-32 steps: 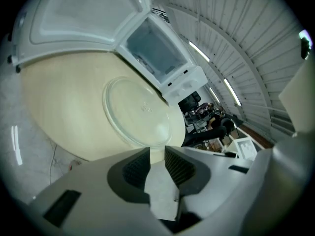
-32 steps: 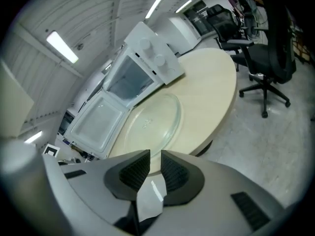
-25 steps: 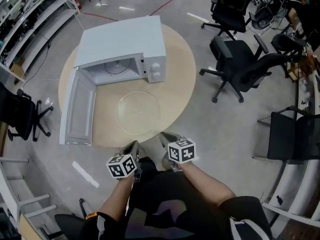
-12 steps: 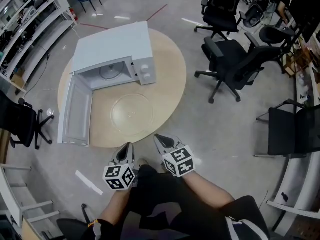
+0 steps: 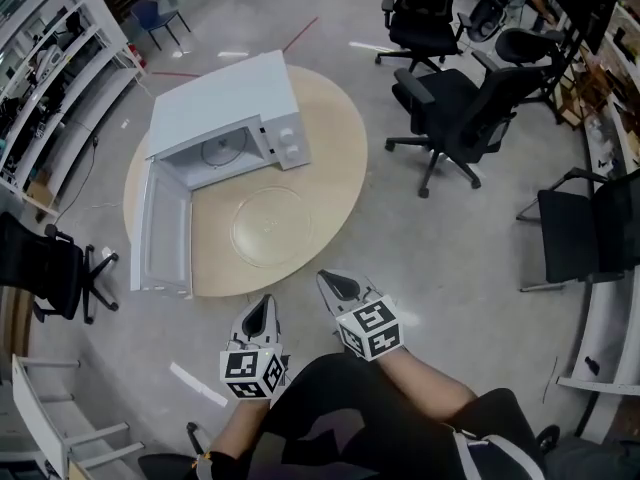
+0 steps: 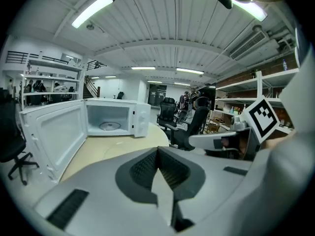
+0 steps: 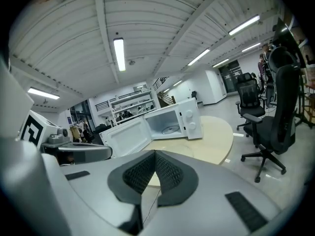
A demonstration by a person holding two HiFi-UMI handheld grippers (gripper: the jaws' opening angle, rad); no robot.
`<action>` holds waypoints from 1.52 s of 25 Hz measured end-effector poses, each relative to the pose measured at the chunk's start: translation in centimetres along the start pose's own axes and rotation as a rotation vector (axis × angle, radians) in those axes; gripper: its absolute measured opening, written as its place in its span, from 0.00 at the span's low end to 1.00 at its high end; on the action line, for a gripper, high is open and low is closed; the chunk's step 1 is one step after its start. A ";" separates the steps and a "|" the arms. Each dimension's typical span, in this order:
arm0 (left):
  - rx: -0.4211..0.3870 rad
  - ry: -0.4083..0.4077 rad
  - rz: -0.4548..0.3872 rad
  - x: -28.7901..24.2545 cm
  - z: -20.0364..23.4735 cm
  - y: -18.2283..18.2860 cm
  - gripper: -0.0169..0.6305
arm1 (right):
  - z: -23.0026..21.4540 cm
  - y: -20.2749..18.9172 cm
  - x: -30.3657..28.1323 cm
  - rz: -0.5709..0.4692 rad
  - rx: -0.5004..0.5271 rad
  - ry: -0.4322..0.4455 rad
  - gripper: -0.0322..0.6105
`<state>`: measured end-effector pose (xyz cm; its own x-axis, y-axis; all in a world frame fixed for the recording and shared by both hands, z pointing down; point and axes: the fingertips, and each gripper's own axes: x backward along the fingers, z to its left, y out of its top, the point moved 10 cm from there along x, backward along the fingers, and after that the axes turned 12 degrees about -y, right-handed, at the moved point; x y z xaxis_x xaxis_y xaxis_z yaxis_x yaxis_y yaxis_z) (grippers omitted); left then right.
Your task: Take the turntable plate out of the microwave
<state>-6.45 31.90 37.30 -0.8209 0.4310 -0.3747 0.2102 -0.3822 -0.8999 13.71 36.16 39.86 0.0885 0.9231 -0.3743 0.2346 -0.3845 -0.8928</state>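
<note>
Left gripper (image 5: 259,310) clenched, nothing between its jaws; right gripper (image 5: 337,288) likewise clenched and empty; both hang near the person's body, well apart from the table (image 5: 335,158). Plate (image 5: 272,226) lies flat on the table, just in front of the microwave (image 5: 225,103) and outside the cavity; door (image 5: 160,230) stands fully open; only a ring (image 5: 222,149) shows on the cavity floor. Judged from this layout, removal is complete. Handling: the plate appears to be clear glass; expect it to be rigid, moderately heavy, smooth and breakable. Should it need moving, grip at the rim, one gripper on each side; lift level; avoid dragging it toward the table edge, where it could slide off.
</note>
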 end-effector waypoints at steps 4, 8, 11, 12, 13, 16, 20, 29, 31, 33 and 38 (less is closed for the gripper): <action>0.014 -0.012 0.015 3.9 -0.7 -2.3 0.10 | 2.8 -2.0 2.7 0.018 0.001 -0.022 0.08; 0.061 -0.040 0.024 6.9 -1.6 -5.2 0.10 | 6.0 -3.9 6.0 0.043 0.016 -0.034 0.08; 0.074 -0.058 0.021 8.6 -2.7 -6.5 0.10 | 7.6 -5.0 8.3 0.072 0.047 -0.039 0.08; 0.078 -0.060 0.017 9.1 -3.1 -6.7 0.10 | 7.8 -5.2 9.1 0.076 0.055 -0.041 0.08; 0.081 -0.061 0.012 9.6 -3.7 -6.8 0.10 | 7.9 -5.1 9.8 0.076 0.062 -0.042 0.08; 0.073 -0.054 0.003 10.7 -5.7 -7.0 0.10 | 8.0 -4.6 11.8 0.060 0.089 -0.028 0.08; 0.064 -0.021 -0.020 10.6 -8.8 -7.1 0.10 | 6.6 -4.5 14.4 0.029 0.125 0.012 0.08; 0.109 0.077 -0.082 6.6 -23.1 -8.4 0.10 | -3.4 -5.3 24.2 0.001 0.201 0.061 0.08; 0.120 0.087 -0.085 5.8 -26.4 -9.2 0.10 | -5.8 -5.8 26.2 0.008 0.207 0.072 0.08; 0.123 0.099 -0.083 5.1 -29.1 -10.0 0.10 | -7.9 -6.3 27.8 0.012 0.209 0.083 0.08; 0.097 0.138 -0.089 5.5 -34.4 -10.7 0.10 | -10.3 -7.1 31.4 0.012 0.212 0.112 0.08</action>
<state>5.02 66.45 37.19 -0.7516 0.5726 -0.3274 0.0818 -0.4116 -0.9077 24.77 68.02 37.05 0.1999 0.9091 -0.3655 0.0256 -0.3777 -0.9256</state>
